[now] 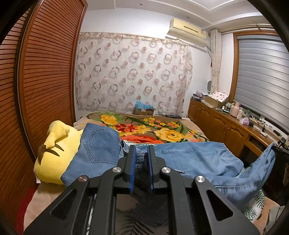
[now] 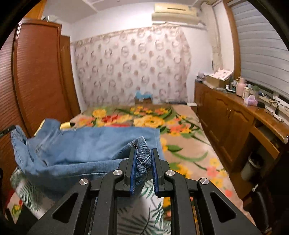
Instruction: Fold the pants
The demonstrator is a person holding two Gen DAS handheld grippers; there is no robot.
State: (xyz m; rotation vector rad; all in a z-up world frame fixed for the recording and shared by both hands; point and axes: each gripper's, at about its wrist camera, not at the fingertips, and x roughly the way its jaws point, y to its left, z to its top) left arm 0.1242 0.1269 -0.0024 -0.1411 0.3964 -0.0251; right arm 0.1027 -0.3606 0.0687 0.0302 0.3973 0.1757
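I've got the jeans [image 1: 189, 155] pinched at both ends: left gripper [image 1: 141, 162] clamps the waistband beside the yellow plush [image 1: 56, 153], right gripper [image 2: 143, 162] clamps a hem. The jeans' length runs straight between my grippers, across the bed [image 2: 189, 144], so I judge the hem end swings toward the plush.

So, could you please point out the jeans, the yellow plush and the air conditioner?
jeans [image 1: 101, 144]: left wrist view, back pocket.
yellow plush [image 1: 56, 153]: left wrist view, its face.
air conditioner [image 2: 174, 13]: right wrist view, front panel.
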